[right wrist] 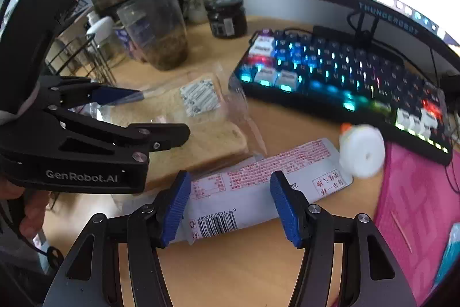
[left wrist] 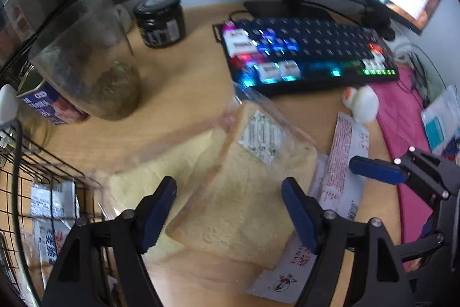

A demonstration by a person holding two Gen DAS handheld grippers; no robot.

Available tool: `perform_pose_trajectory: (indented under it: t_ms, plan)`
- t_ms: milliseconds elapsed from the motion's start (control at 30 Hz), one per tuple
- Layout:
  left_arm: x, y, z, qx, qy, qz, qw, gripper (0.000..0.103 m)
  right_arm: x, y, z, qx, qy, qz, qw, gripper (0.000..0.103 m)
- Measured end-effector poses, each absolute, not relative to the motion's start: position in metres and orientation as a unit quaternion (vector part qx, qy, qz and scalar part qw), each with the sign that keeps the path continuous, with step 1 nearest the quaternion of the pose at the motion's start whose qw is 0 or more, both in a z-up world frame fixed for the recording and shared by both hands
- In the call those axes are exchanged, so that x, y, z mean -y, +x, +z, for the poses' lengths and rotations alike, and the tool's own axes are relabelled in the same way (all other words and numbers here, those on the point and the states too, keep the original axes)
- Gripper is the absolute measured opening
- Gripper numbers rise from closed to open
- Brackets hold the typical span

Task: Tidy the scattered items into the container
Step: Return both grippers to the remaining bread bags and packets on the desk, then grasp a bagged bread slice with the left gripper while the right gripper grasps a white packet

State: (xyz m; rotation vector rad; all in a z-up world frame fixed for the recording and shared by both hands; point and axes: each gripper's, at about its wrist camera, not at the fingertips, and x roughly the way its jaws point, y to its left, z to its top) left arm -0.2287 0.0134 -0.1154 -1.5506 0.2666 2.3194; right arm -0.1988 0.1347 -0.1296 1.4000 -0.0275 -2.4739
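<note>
Straddling bagged bread [left wrist: 244, 192], left tool [left wrist: 228, 212] spread; right tool [right wrist: 230, 203], spread, over barcoded packet [right wrist: 258, 186].

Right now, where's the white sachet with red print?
In the right wrist view the white sachet lies flat on the desk between the open right gripper fingers, beside the bagged bread, near the keyboard.

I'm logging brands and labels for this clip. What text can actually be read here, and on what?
"GenRobot.AI": side of the left tongs.
"THUNDEROBOT": monitor bezel, blurred.
"6 977056 970681": upside down by the barcode on the white sachet.
White sachet's red print and stamp: too small to read.
Bread bag sticker, black jar label, blue tin: blurred, unreadable.
</note>
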Motion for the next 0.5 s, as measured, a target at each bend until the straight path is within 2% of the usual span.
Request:
perform_pose_trajectory:
  t_ms: [500]
  plan:
    - [-0.020,-0.145,-0.123,-0.087,-0.563,0.797,0.200,0.079,-0.146,-0.099,-0.125,-0.020,0.512,-0.844,0.158,0.058]
